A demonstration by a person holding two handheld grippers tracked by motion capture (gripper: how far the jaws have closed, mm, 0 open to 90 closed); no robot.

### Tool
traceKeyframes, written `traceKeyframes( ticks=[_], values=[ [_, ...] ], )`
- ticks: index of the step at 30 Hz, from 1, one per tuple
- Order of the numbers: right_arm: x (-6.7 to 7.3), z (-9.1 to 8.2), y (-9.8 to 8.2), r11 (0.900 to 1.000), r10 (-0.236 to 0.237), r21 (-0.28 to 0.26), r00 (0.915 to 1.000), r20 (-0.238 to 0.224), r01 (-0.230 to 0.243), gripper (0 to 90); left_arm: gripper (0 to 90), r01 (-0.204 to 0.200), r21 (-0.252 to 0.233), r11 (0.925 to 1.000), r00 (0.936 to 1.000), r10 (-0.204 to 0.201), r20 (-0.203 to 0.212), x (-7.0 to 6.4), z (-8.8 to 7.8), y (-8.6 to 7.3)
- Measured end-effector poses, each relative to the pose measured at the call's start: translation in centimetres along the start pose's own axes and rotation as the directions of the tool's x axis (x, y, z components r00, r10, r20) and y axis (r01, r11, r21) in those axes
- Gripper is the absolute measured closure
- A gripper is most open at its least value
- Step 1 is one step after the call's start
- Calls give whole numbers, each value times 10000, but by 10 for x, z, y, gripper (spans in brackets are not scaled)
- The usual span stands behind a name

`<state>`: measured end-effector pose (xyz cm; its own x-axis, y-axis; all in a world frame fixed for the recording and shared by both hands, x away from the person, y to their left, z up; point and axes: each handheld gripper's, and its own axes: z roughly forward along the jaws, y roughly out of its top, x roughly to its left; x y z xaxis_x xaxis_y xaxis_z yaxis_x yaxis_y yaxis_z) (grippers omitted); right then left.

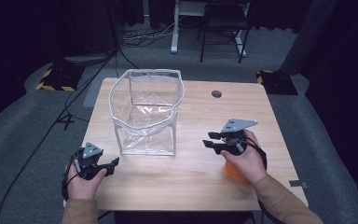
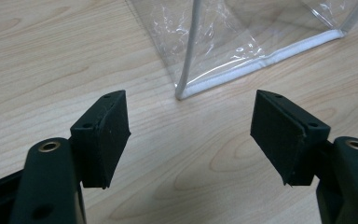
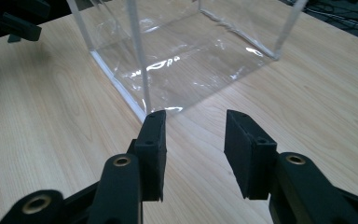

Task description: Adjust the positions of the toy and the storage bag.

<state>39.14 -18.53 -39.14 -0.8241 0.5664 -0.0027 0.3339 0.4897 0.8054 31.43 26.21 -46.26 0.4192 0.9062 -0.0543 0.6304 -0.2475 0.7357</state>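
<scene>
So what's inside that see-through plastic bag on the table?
Nothing that I can see. The clear bag stands open on the table, and only wood grain shows through its walls and floor. Glare and creases blur parts of the bottom, so something small and transparent there could go unseen.

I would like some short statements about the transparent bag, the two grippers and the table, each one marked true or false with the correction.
1. The clear bag stands upright on the wooden table, its top open. True.
2. The left gripper is shut on the bag's white edge. False: its jaws stand open over bare wood, and the bag's corner lies beyond them.
3. The right gripper has open jaws with nothing between them. True.
4. The bag is full of orange objects. False: it looks empty; something orange shows beside the right hand.
5. Both grippers point toward the bag. True.
</scene>
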Motion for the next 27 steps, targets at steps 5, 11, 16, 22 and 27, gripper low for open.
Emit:
traceKeyframes(
  ticks=[5, 11, 16, 22, 27],
  values=[
    [10, 24, 8, 9996, -247, 104, 9990, -362, 251, 604, 284, 40, -1, 10000, 10000, -40, -44, -2, -4, -6],
    [19, 49, 16, 9991, -339, 218, 9974, -637, 354, 609, 283, 132, -47, 9999, 9999, -133, -83, -3, -8, -14],
    [25, 66, 23, 9990, -365, 245, 9966, -733, 384, 607, 284, 204, 4, 9998, 9997, -204, -153, -2, -11, -19],
    [31, 89, 33, 9984, -478, 278, 9958, -780, 501, 626, 284, 229, 1, 9997, 9995, -229, -208, -2, -14, -22],
    [29, 96, 34, 9988, -409, 228, 9971, -648, 424, 698, 324, 118, 79, 9999, 9999, -118, 18, -4, -10, -21]
  ],
)
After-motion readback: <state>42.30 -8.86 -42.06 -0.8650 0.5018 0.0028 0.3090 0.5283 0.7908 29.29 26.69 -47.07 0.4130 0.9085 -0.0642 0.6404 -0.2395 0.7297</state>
